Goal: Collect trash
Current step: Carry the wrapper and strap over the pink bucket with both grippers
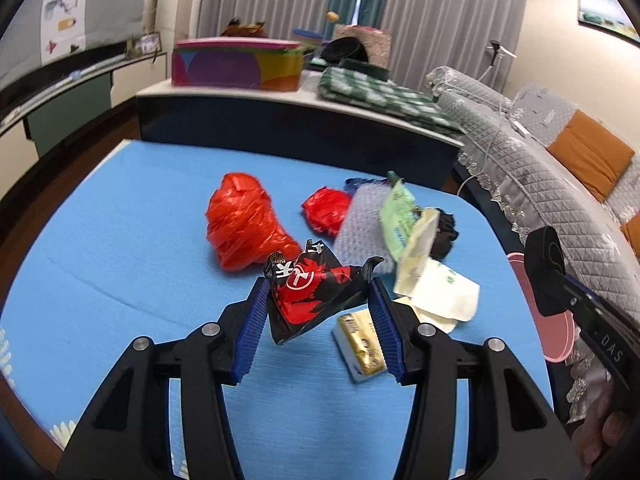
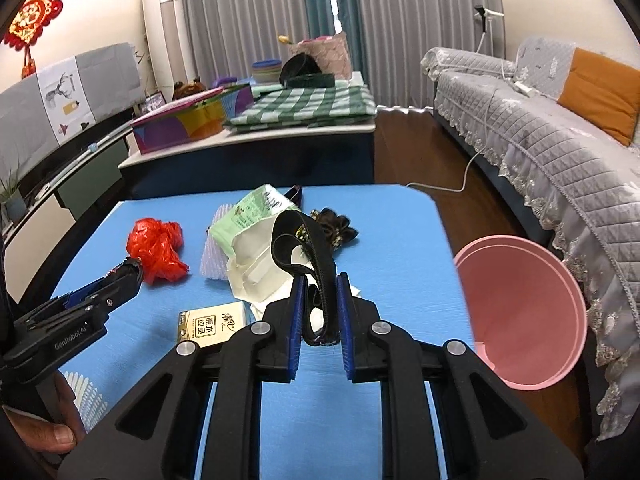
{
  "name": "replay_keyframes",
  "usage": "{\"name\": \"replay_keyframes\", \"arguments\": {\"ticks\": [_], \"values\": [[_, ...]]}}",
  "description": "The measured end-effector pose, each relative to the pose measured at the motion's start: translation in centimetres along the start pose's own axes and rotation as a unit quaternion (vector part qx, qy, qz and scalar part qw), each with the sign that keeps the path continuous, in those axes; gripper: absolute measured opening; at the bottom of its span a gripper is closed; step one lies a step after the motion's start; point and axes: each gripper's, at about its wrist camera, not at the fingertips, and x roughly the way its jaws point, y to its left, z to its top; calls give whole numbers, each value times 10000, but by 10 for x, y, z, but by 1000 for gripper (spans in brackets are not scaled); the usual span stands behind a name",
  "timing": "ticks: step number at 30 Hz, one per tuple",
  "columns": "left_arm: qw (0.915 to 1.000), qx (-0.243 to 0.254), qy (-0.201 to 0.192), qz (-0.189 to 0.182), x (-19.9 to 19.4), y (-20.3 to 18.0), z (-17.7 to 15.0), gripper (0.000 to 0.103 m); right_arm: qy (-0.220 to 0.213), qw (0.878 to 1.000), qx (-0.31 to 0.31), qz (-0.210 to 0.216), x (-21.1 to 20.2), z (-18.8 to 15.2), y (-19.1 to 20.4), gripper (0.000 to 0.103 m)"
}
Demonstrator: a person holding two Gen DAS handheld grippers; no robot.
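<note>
Left gripper (image 1: 318, 320) clenched a crumpled black-and-red wrapper (image 1: 312, 294), lower centre of the left view, long axis slanting up-right. Right gripper (image 2: 320, 320) pinched a looped black strap (image 2: 308, 240), standing upright at centre. Pink bin (image 2: 524, 312) lay lower right, nearer the right gripper, mouth tilted toward camera.

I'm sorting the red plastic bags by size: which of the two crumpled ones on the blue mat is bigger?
The left red bag, nearer the mat's middle; the smaller red bag lies beside the bubble wrap.
</note>
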Motion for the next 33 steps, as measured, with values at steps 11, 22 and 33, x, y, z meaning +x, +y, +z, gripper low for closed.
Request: {"name": "replay_keyframes", "arguments": {"ticks": [11,22,33], "values": [[9991,287,-191,-230,-23,-29,-7,50,-215,9993,165,-276,-37,-1,-26,17],[9958,583,-373,-606,-32,-71,-10,50,-423,9964,363,-644,-67,2,-64,17],[9894,933,-409,-1037,-31,-129,-2,50,-618,9912,546,-1038,-103,26,-124,17]]}}
